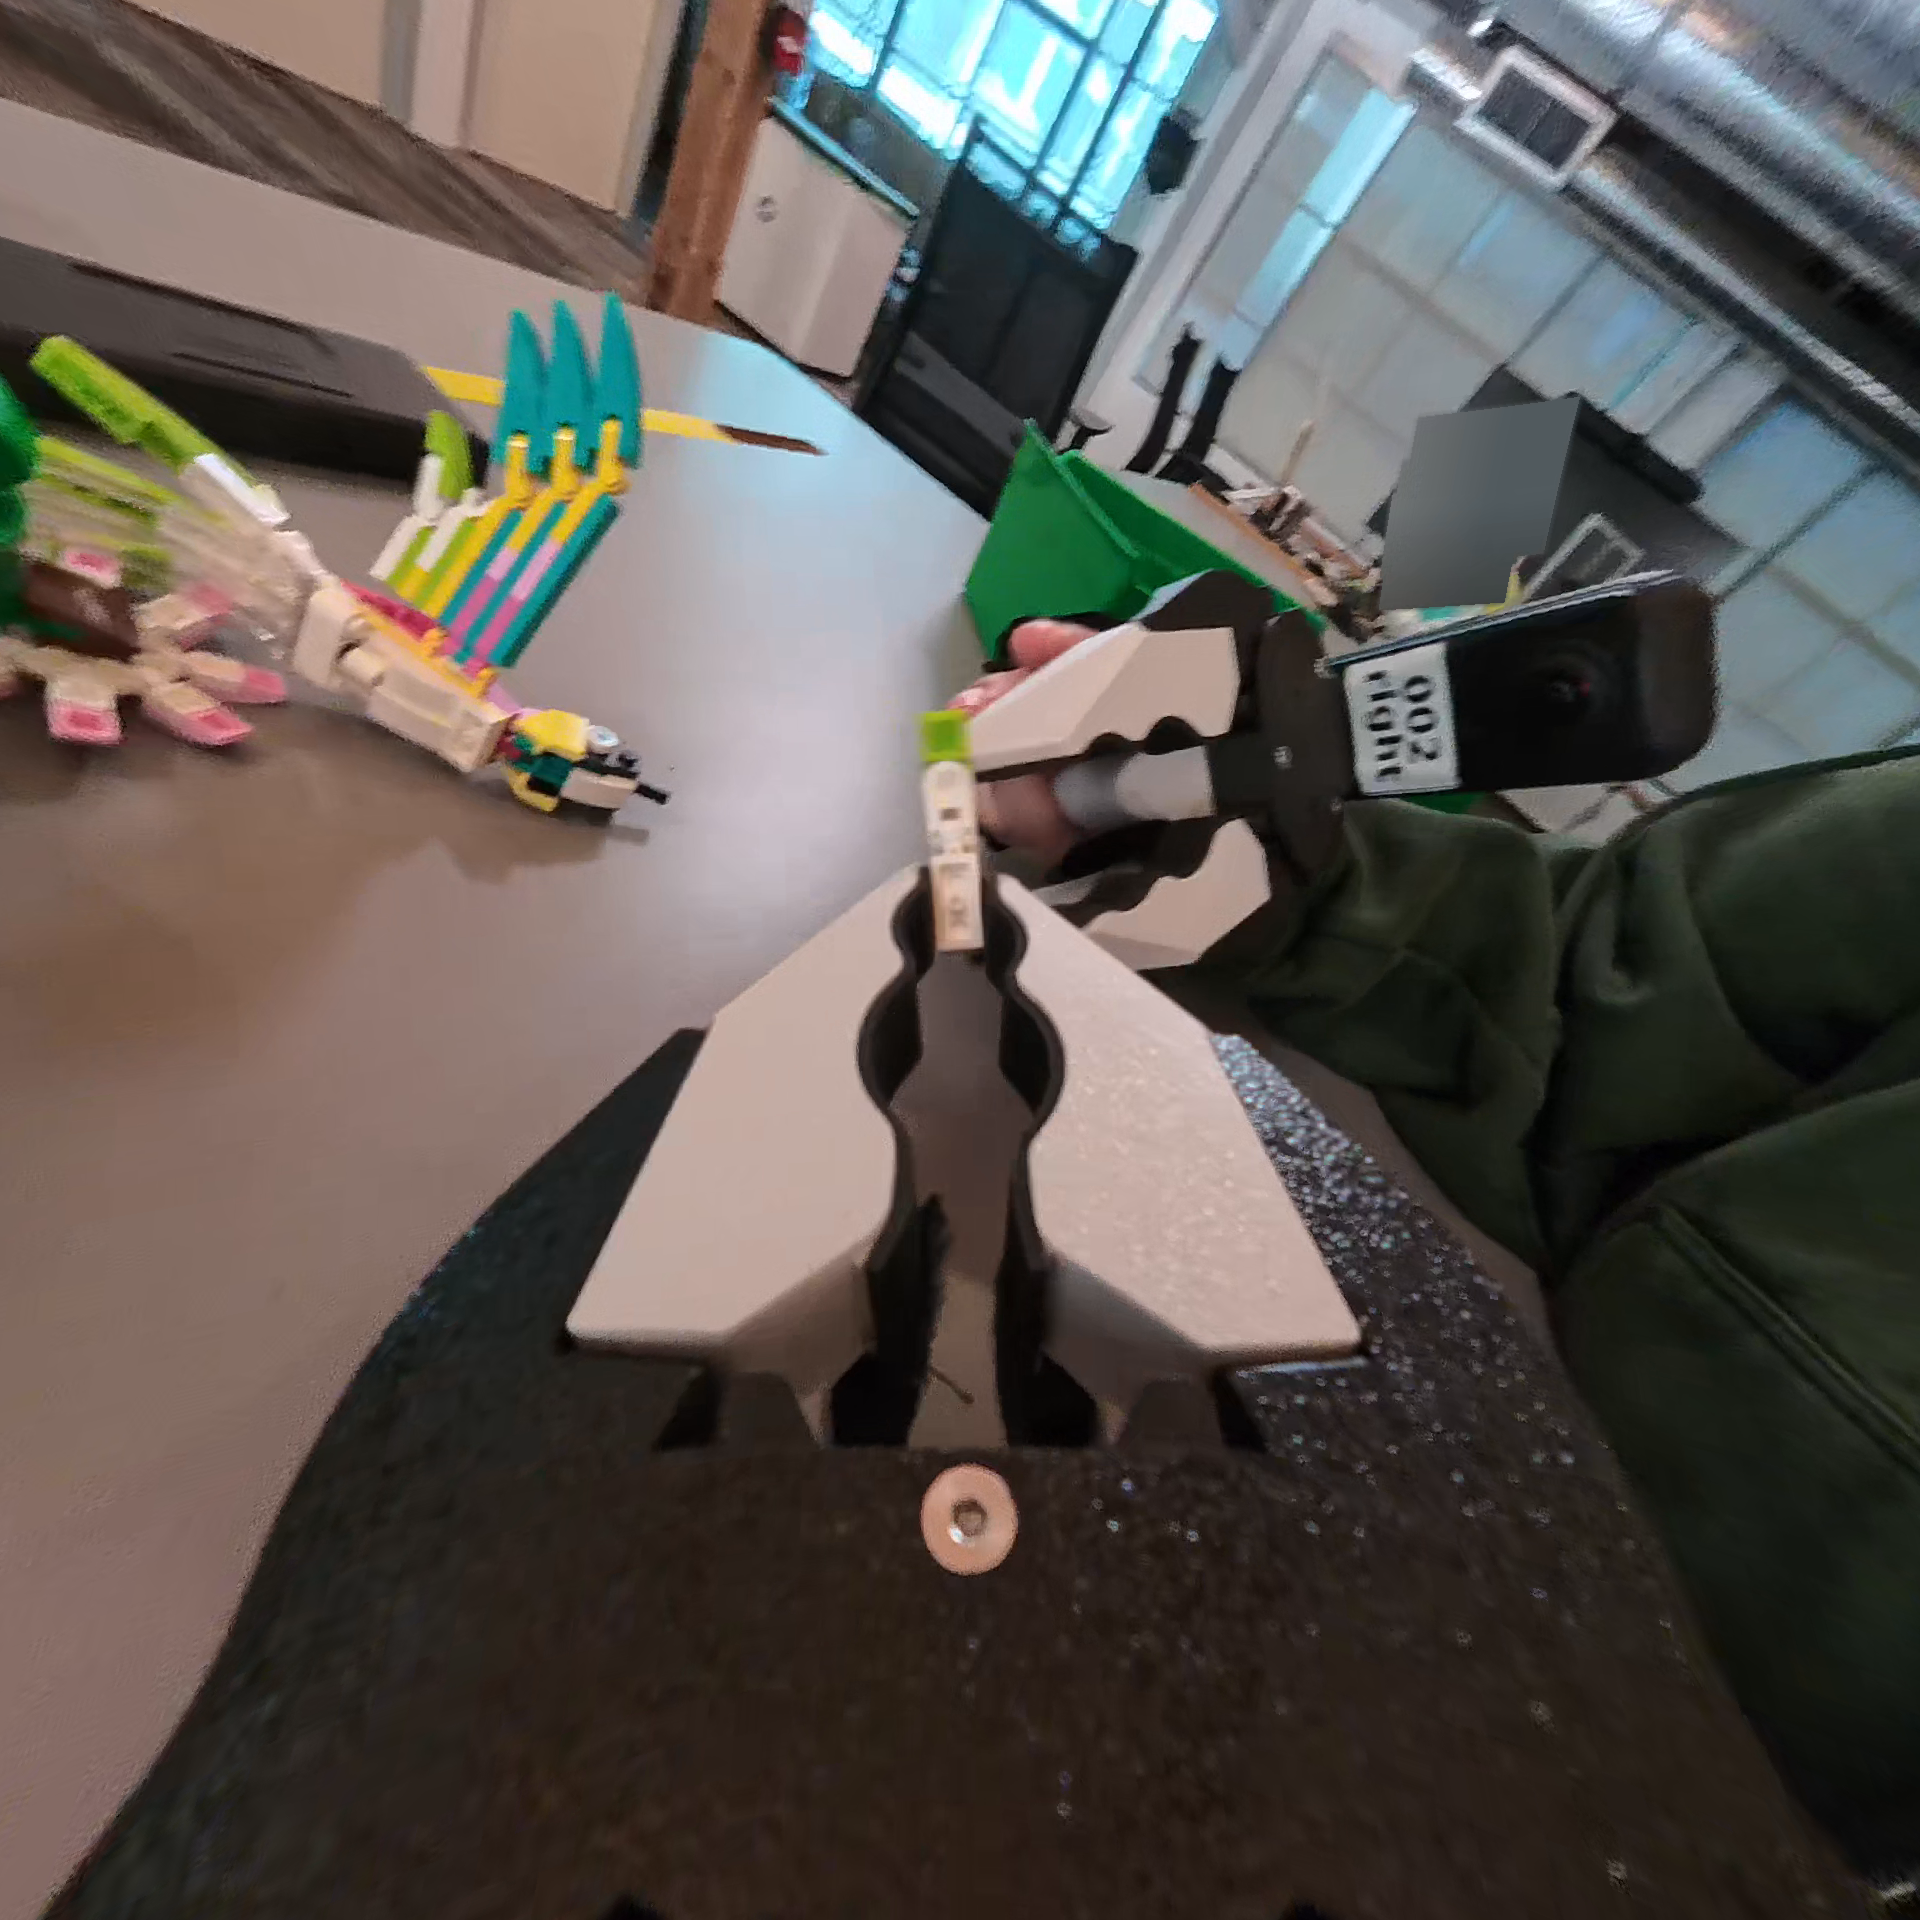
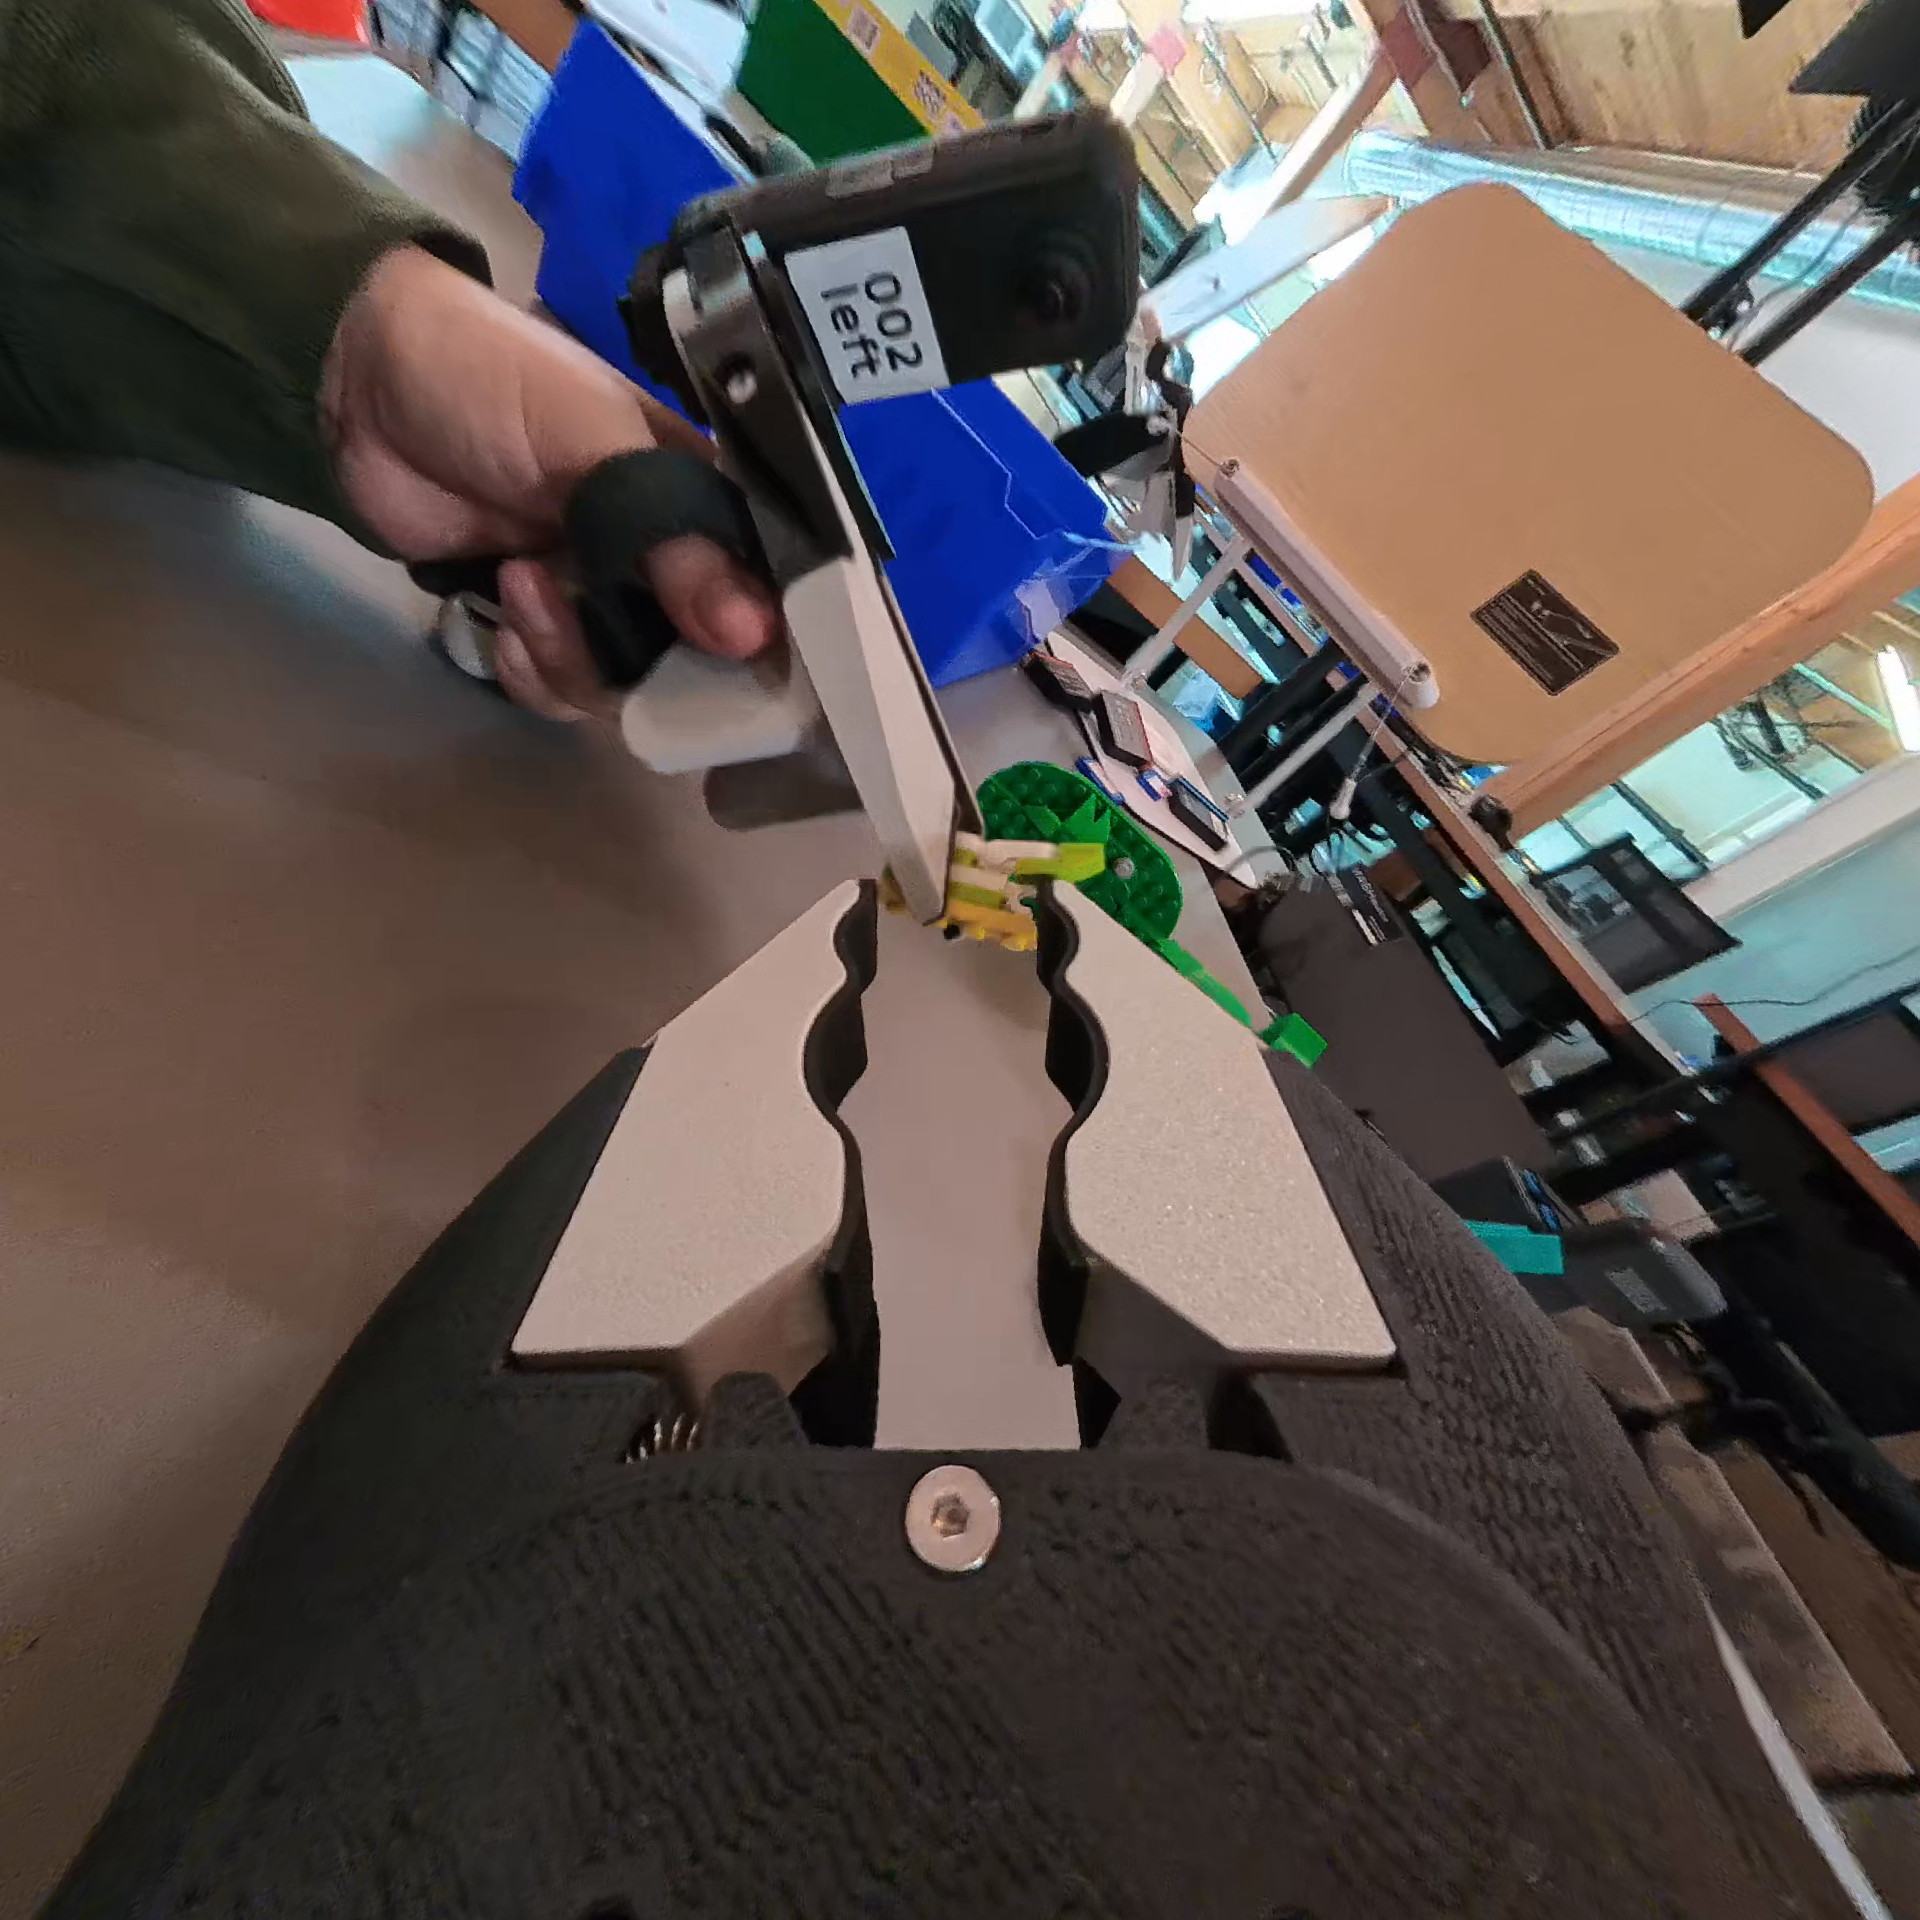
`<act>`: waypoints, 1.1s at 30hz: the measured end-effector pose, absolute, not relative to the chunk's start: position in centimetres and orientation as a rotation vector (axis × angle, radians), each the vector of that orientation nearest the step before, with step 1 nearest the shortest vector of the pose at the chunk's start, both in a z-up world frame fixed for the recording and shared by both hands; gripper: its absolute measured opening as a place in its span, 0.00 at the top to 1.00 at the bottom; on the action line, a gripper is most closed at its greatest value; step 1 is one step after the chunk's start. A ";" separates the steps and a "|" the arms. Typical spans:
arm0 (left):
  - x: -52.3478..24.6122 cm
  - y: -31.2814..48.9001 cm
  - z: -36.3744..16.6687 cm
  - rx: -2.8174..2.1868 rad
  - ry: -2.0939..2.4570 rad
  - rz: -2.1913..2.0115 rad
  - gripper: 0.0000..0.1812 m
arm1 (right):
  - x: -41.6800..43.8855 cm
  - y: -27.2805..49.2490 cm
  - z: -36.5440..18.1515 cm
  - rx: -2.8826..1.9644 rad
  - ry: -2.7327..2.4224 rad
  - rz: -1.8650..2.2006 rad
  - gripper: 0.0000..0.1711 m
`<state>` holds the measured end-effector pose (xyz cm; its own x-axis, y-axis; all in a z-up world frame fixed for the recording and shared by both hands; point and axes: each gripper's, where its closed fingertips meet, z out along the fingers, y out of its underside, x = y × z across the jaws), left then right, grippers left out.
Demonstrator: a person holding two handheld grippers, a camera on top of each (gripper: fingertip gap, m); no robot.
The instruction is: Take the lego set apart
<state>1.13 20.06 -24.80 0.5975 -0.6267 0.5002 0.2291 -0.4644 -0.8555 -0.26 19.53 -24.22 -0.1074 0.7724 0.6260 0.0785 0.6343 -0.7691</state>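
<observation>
From the left wrist view we look along the left gripper (image 1: 951, 904), low over the table (image 1: 312, 987), tilted, facing the right gripper (image 1: 961, 774) at close range. From the right wrist view we look back along the right gripper (image 2: 951, 914) at the left gripper (image 2: 935, 883), equally near. Both views share the small lego piece (image 1: 951, 831) between the tips and the table's edge.

Grey table (image 1: 312, 1039); green bin (image 1: 1070, 530), blue bin (image 2: 966, 520), tan chair (image 2: 1507, 457)
</observation>
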 end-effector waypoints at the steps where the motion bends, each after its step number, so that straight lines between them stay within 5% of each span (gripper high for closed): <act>1: 1.2 19.8 -24.9 -1.796 0.373 -1.003 0.96 | -0.1 19.3 -24.0 -0.733 -1.592 0.741 0.82; 9: 2.5 18.1 -25.4 -1.800 0.608 -0.937 0.97 | 2.3 18.8 -22.3 -1.071 -1.530 1.601 0.87; 13: 3.2 17.6 -25.3 -1.787 0.657 -0.947 0.97 | 2.3 18.2 -22.5 -1.094 -1.549 1.656 0.87; 15: 3.4 17.6 -25.1 -1.769 0.658 -0.954 0.97 | 2.4 18.0 -22.4 -1.090 -1.551 1.684 0.97; 22: 3.5 17.4 -24.4 -1.728 0.667 -0.956 0.97 | 2.9 17.6 -21.6 -1.070 -1.545 1.691 0.97; 24: 3.6 17.3 -24.5 -1.734 0.673 -0.959 0.97 | 2.8 17.4 -21.6 -1.091 -1.540 1.729 0.89; 26: 3.8 17.2 -24.5 -1.732 0.676 -0.964 0.97 | 2.8 17.3 -21.6 -1.091 -1.541 1.757 0.97; 33: 3.7 17.6 -22.7 -1.629 0.646 -0.901 0.97 | 3.5 17.7 -20.8 -1.018 -1.553 1.710 0.97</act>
